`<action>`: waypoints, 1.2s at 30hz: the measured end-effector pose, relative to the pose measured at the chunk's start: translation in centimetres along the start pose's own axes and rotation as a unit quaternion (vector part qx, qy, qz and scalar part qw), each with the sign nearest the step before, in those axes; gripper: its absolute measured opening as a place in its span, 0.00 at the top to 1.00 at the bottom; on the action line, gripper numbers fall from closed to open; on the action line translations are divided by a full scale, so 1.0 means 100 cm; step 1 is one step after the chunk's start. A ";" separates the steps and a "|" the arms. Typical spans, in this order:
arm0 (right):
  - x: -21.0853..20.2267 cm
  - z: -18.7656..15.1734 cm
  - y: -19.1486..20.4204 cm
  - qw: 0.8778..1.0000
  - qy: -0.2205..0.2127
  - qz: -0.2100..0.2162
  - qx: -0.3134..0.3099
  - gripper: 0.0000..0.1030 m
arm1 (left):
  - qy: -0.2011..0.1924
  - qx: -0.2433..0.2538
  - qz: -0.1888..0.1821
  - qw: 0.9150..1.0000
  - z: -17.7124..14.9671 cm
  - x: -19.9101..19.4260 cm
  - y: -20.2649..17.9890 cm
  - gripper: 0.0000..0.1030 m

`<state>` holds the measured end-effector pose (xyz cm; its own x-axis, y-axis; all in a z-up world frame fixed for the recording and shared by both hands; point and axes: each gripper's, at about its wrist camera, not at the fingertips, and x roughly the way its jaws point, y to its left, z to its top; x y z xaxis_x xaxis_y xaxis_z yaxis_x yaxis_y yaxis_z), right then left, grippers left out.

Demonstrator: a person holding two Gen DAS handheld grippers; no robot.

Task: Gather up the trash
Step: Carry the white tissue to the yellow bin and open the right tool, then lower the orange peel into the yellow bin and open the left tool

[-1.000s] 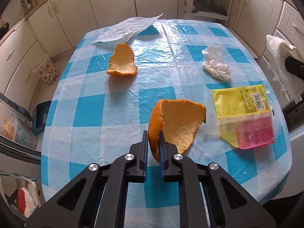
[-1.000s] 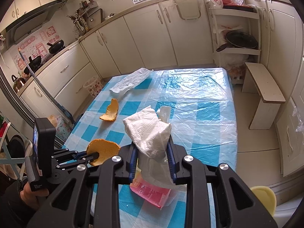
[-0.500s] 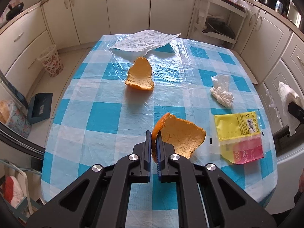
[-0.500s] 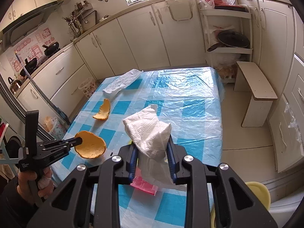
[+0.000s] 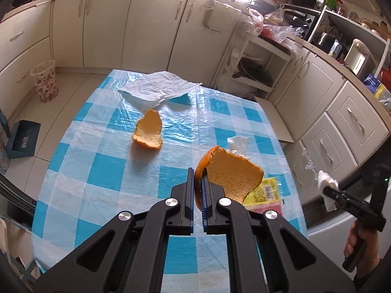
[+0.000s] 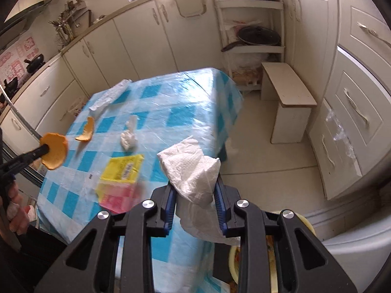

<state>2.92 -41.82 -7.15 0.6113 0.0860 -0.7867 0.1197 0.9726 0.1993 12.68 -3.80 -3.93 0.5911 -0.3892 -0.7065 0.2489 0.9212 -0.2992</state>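
My left gripper (image 5: pixel 198 183) is shut on the edge of a large orange peel (image 5: pixel 232 178), held up above the checked table (image 5: pixel 102 171). From the right wrist view the same peel (image 6: pixel 55 150) hangs at the far left over the table's edge. My right gripper (image 6: pixel 195 190) is shut on a crumpled white paper towel (image 6: pixel 193 171), out past the table's near right corner, above a yellow bin (image 6: pixel 305 222). On the table lie a second orange peel (image 5: pixel 149 130), a small crumpled tissue (image 6: pixel 128 138), a yellow and pink wrapper (image 6: pixel 121 178) and a flat sheet of paper towel (image 5: pixel 156 89).
White kitchen cabinets (image 5: pixel 146 24) run along the walls. A shelf rack with a dark pan (image 6: pixel 259 36) and a low bench (image 6: pixel 288 90) stand beyond the table. A patterned wastebasket (image 5: pixel 45 80) sits on the floor at the left.
My left gripper rose with the orange peel and tilted up toward the far cabinets. My right gripper carried the paper towel sideways, off the table toward its right corner and over the yellow bin.
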 end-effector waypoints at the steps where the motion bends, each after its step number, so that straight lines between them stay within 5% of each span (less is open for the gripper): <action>1: 0.002 -0.006 -0.010 1.000 0.010 -0.010 0.008 0.72 | -0.002 0.003 -0.006 1.000 -0.001 -0.001 -0.005 0.95; 9: 0.023 -0.063 -0.081 0.991 0.106 -0.074 0.044 0.70 | -0.001 0.053 -0.030 0.998 -0.012 0.003 -0.061 0.95; 14: 0.032 -0.084 -0.104 0.981 0.155 -0.102 0.055 0.47 | 0.006 0.094 -0.040 0.995 -0.025 0.003 -0.107 0.95; 24: -0.068 -0.039 -0.110 0.986 -0.036 -0.079 0.143 0.26 | 0.084 0.191 -0.085 0.974 -0.117 0.033 -0.235 0.95; 30: -0.136 -0.018 -0.096 0.971 -0.170 -0.057 0.158 0.17 | 0.135 0.221 -0.088 0.962 -0.171 0.072 -0.309 0.95; 34: -0.160 -0.004 -0.093 0.963 -0.212 -0.062 0.156 0.16 | 0.179 0.221 -0.080 0.955 -0.190 0.112 -0.348 0.94; 36: -0.165 0.002 -0.094 0.961 -0.220 -0.066 0.157 0.16 | 0.208 0.220 -0.086 0.949 -0.199 0.130 -0.358 0.80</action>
<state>-8.11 -52.46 4.10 0.8380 -0.1994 -0.5080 0.4058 0.8500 0.3359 -3.81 -41.91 -15.15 0.1824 -0.4163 -0.8907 0.6644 0.7200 -0.2004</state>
